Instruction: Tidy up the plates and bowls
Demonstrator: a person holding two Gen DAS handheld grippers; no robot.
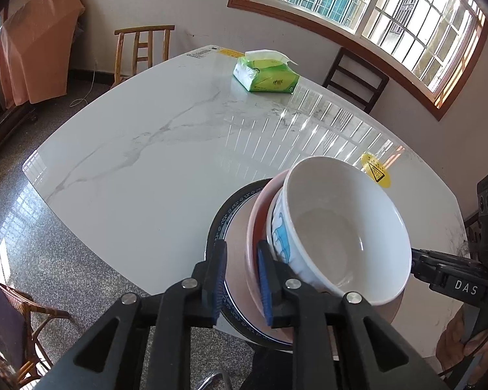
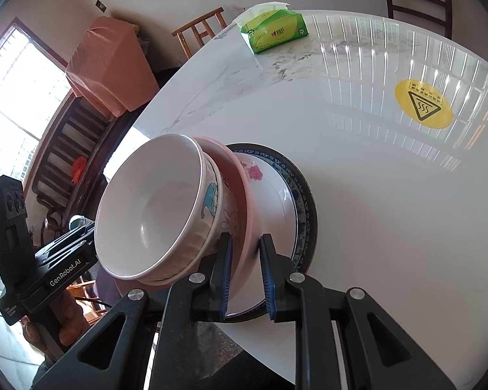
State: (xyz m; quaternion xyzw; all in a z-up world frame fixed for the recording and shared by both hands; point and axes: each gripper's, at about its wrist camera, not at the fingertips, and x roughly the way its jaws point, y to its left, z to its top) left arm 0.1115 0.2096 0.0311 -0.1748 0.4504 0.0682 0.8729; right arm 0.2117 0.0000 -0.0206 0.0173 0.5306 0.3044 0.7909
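From the left wrist, the left gripper [image 1: 242, 281] brackets the pink plate's [image 1: 253, 227] rim, pads slackened, the white ceramic bowl [image 1: 338, 227] stacked on it; from the right wrist, the right gripper [image 2: 245, 276] likewise straddles the rim, steadying the stack on the white marble table [image 2: 374, 195]

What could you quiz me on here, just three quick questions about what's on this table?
1. True or false: the white bowl sits on top of the stack.
2. What colour is the tissue pack? A red, B green, C black.
3. Fill in: the bottom plate has a ___ patterned rim.

Key: 1 true; 2 B; 3 blue.
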